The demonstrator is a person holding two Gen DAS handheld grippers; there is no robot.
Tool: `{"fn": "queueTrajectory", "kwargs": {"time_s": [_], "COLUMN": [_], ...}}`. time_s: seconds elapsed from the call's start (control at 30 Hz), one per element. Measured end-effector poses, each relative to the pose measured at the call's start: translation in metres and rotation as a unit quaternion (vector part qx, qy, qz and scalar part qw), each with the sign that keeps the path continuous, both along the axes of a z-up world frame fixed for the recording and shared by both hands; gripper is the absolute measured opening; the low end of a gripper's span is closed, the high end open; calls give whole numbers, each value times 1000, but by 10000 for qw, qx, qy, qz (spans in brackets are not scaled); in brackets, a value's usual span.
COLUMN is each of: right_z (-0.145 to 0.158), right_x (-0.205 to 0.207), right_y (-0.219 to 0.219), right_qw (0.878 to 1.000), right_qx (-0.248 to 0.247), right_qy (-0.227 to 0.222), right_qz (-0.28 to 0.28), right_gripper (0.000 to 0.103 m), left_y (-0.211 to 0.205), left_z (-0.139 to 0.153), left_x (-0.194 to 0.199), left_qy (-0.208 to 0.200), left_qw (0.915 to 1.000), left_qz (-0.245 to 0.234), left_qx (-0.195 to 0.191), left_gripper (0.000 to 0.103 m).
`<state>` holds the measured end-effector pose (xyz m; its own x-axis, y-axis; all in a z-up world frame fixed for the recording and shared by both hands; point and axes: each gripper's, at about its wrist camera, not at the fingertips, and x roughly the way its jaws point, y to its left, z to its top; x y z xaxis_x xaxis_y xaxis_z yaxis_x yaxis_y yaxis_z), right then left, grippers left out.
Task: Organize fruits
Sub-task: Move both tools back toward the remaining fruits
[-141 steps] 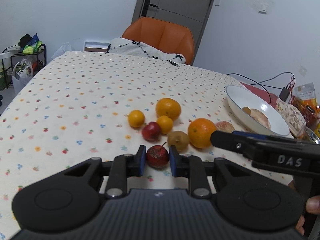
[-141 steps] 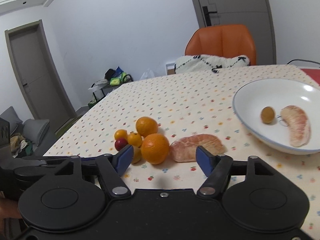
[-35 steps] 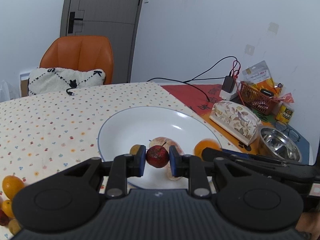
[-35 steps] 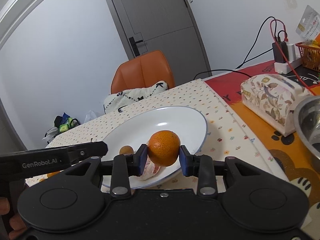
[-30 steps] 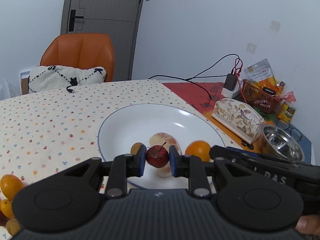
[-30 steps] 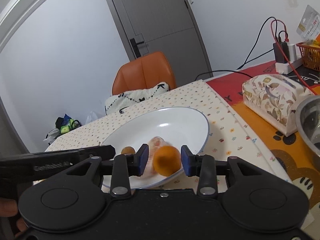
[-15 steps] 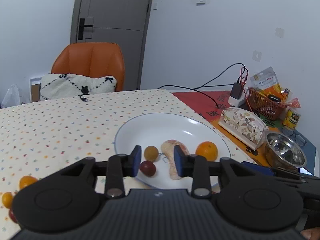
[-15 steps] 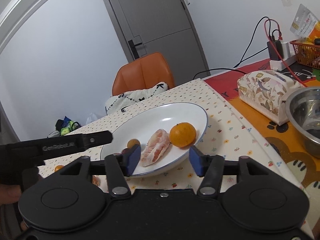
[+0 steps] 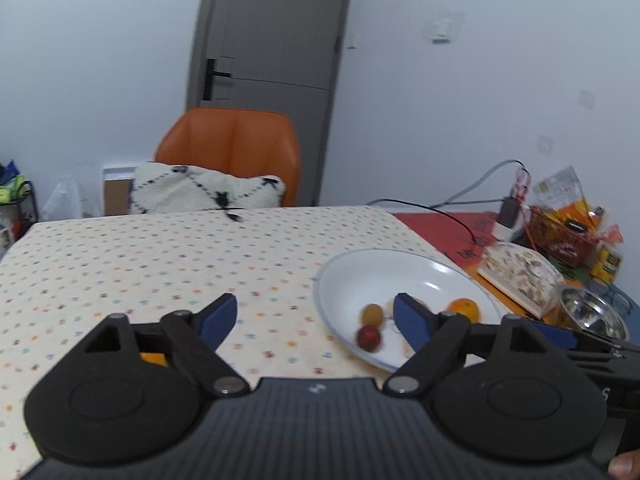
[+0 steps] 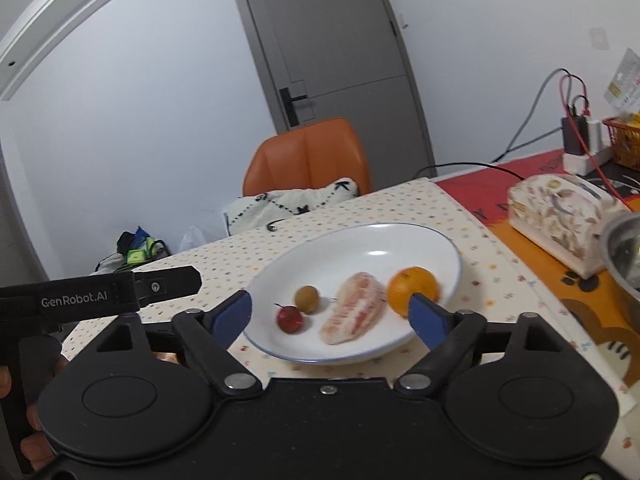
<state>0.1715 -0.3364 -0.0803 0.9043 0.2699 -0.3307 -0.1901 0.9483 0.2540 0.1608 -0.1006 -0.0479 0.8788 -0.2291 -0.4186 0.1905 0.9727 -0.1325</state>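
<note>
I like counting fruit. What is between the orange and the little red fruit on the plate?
In the right wrist view, the peeled pomelo segment lies between the orange and red fruit.

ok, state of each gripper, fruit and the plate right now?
left gripper: open, empty
right gripper: open, empty
white plate: on the table, holding four fruits
orange: in plate
pomelo segment: in plate
red fruit: in plate
brown fruit: in plate

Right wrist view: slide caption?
Open right gripper above plate holding orange, pomelo slice, two small fruits.
</note>
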Motion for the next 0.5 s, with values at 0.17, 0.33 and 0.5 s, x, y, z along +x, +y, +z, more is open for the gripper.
{"fn": "queueTrajectory", "kwargs": {"time_s": [0.17, 0.33, 0.5], "right_z": [4, 4, 7], "right_x": [-3, -5, -7], "right_y": [15, 24, 36], "right_qw": [10000, 10000, 10000], "right_qx": [-53, -36, -55], "right_qy": [-58, -71, -36], "right_qz": [45, 40, 55], "right_gripper": [98, 102, 103], "left_y": [23, 43, 61], "left_z": [0, -3, -3], "left_x": [-9, -19, -26], "left_qy": [-39, -51, -28], "left_qw": [9995, 9988, 9980], "left_qz": [316, 479, 601], "left_qx": [30, -18, -219], "left_gripper": [91, 94, 94]}}
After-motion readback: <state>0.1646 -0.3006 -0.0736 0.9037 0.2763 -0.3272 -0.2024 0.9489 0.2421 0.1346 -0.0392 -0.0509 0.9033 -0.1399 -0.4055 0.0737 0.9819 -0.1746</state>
